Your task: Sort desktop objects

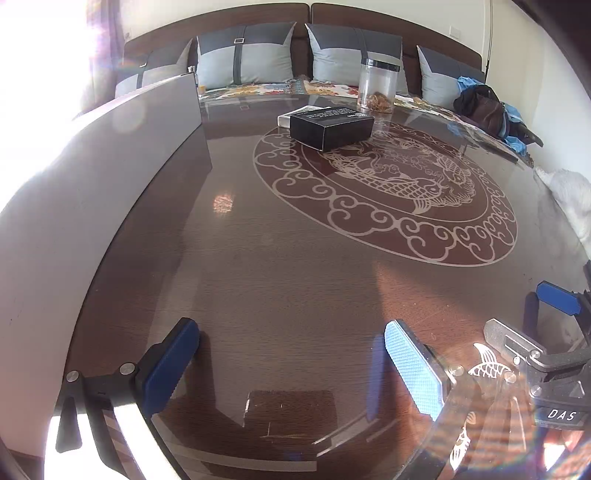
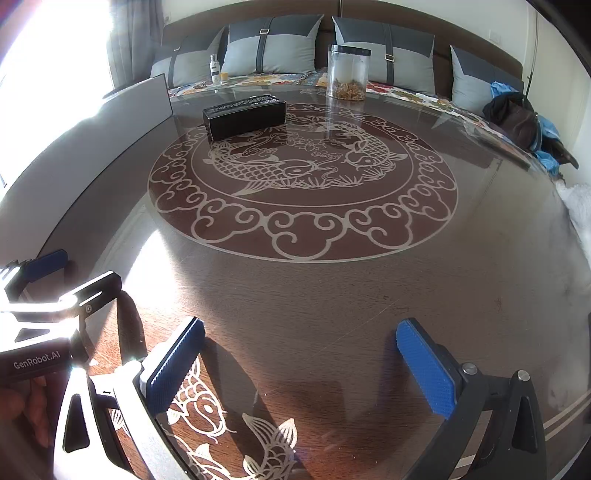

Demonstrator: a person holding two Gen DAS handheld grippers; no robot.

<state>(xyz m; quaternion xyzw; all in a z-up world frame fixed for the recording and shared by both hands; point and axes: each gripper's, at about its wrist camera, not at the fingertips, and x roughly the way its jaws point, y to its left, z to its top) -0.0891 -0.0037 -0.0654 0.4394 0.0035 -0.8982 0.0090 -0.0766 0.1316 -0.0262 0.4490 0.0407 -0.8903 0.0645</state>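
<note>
Dark wooden table [image 2: 332, 295] under a glass top, filling most of both views, with a pale round medallion of carp and cloud scrolls [image 2: 303, 177] inlaid at its middle. Behind it a brown sofa [image 2: 443, 26] lined with grey two-tone cushions [image 2: 273, 48] and a patterned cover, a heap of dark and blue clothing [image 2: 517, 118] at the right end. Along the table's left edge a long grey panel [image 1: 92, 177], upright, sunlit. On the medallion's far left rim a black box [image 2: 244, 114] with white print on top, lying flat; in the left wrist view a thin white-edged item [image 1: 295, 112] just behind it and touching. Well to the right of the box, at the far edge, a clear jar [image 2: 349, 72] with a dark lid, upright, a layer of brownish bits at its bottom. Further back on the left a small white bottle [image 2: 214, 68] with an orange thing beside it. Near edge: left gripper [image 1: 288, 369] with blue pads spread wide, nothing between, only bare table; right gripper [image 2: 299, 369] likewise spread wide and empty, over fish motifs in the glass. Both well apart from box and jar. Part of a hand [image 2: 22, 413] behind the left gripper's body in the right wrist view
</note>
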